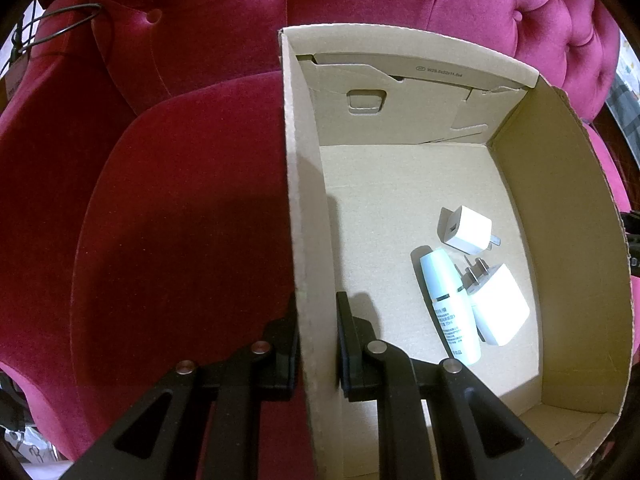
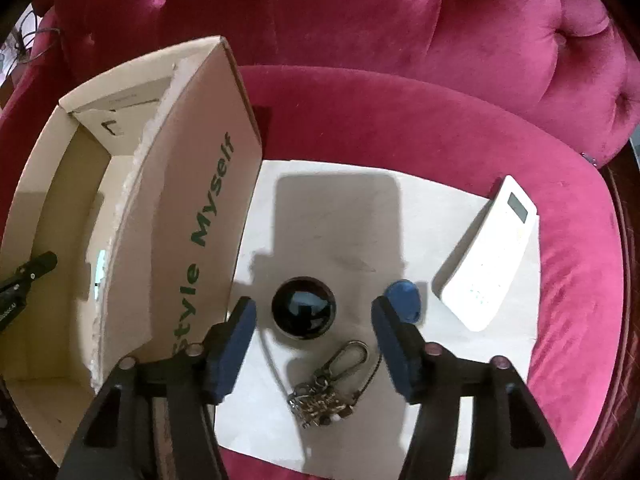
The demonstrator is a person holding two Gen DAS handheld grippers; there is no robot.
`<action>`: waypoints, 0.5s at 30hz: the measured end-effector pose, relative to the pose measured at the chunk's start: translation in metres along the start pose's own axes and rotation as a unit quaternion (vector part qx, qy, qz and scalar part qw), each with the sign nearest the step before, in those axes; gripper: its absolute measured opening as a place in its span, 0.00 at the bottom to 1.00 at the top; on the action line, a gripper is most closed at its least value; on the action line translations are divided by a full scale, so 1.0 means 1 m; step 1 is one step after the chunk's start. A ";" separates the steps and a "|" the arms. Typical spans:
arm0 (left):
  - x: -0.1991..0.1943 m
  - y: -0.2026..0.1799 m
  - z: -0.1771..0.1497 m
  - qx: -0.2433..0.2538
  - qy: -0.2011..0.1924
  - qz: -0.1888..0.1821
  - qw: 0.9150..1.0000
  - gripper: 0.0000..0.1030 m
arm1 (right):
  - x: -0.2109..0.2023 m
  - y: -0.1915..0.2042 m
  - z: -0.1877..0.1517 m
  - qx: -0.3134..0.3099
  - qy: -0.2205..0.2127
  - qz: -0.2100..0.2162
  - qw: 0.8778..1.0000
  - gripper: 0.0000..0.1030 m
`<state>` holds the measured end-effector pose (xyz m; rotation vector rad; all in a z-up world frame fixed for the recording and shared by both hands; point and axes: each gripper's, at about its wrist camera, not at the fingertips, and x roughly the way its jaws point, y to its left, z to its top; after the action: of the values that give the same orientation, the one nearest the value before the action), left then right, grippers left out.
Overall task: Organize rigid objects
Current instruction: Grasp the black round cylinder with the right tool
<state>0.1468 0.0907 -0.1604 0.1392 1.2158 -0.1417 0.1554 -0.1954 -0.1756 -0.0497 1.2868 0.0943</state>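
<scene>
An open cardboard box stands on a pink velvet seat. Inside it lie two white plug chargers and a small white bottle. My left gripper is shut on the box's left wall, one finger on each side. To the right of the box a white sheet carries a glossy black round object, a blue tag, a metal keychain and a white remote. My right gripper is open and points down, its pads flanking the black object with gaps on both sides.
The tufted backrest of the pink armchair rises behind the box and sheet. The box's right wall, printed "Style Myself", leans close to my right gripper's left finger. A dark cable hangs at the far left.
</scene>
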 end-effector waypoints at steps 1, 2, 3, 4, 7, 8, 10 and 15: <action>0.000 0.000 0.000 0.000 0.000 -0.001 1.000 0.16 | 0.002 0.000 0.000 0.000 0.001 0.000 1.000 0.59; 0.000 0.000 0.000 0.000 0.000 -0.001 1.000 0.16 | 0.006 0.000 0.000 0.000 0.005 0.001 1.000 0.55; 0.000 0.000 0.000 0.000 0.000 0.000 1.000 0.16 | 0.008 -0.001 0.001 0.000 0.007 0.002 1.000 0.49; 0.000 0.000 0.000 0.000 0.000 0.000 1.000 0.16 | 0.010 -0.001 0.001 0.000 0.010 0.004 1.000 0.46; 0.000 0.000 0.000 0.000 0.000 0.000 1.000 0.16 | 0.015 -0.001 0.001 0.000 0.012 0.009 1.000 0.39; 0.000 0.000 0.000 0.001 0.000 0.000 1.000 0.16 | 0.015 -0.001 0.002 0.000 0.008 0.011 1.000 0.39; 0.000 0.000 0.000 0.000 0.000 0.000 1.000 0.16 | 0.015 -0.001 0.002 -0.001 0.008 0.012 1.000 0.39; 0.000 0.000 0.000 0.001 0.000 0.001 1.000 0.16 | 0.010 -0.004 -0.001 0.001 0.003 0.007 1.000 0.39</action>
<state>0.1471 0.0906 -0.1601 0.1417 1.2150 -0.1403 0.1572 -0.1989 -0.1858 -0.0380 1.2940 0.1051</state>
